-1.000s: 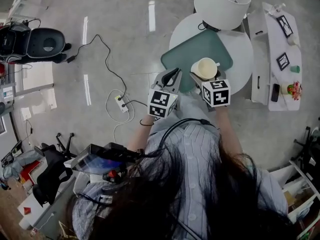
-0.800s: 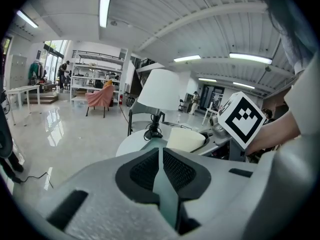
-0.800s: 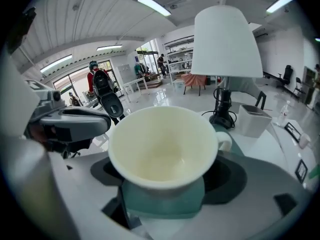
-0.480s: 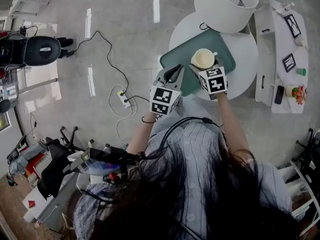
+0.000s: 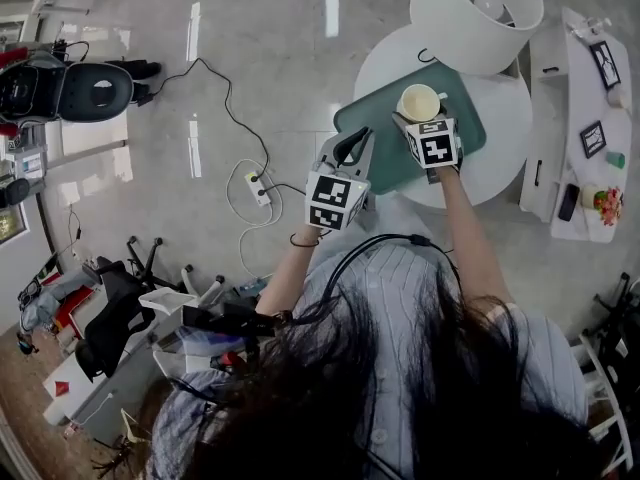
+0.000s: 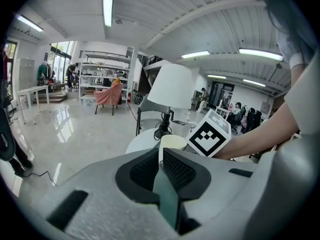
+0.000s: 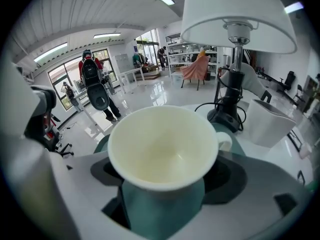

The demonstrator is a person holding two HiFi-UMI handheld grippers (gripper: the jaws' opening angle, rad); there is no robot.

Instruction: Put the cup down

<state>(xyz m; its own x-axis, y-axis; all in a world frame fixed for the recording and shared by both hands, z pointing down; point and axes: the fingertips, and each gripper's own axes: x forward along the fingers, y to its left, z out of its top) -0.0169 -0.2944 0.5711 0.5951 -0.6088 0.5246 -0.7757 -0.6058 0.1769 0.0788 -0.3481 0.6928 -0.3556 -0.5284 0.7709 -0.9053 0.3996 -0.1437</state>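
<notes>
A cream cup (image 5: 419, 102) with a small handle sits between the jaws of my right gripper (image 5: 417, 120), which is shut on it over the green mat (image 5: 470, 118) on the round white table (image 5: 505, 168). In the right gripper view the empty cup (image 7: 162, 146) fills the middle, with the mat (image 7: 160, 214) under it; its base is hidden, so I cannot tell whether it touches the mat. My left gripper (image 5: 347, 148) is shut and empty at the mat's left edge. From the left gripper view the cup (image 6: 172, 141) shows just beyond the closed jaws.
A white table lamp (image 5: 477, 3) stands at the table's far side, its base and cord (image 7: 227, 111) just behind the cup. A white side shelf (image 5: 590, 118) with small items is at the right. A power strip and cables (image 5: 258, 190) lie on the floor to the left.
My right gripper has carried the cup farther over the mat, toward the lamp. The left gripper has stayed by the mat's left edge, still shut.
</notes>
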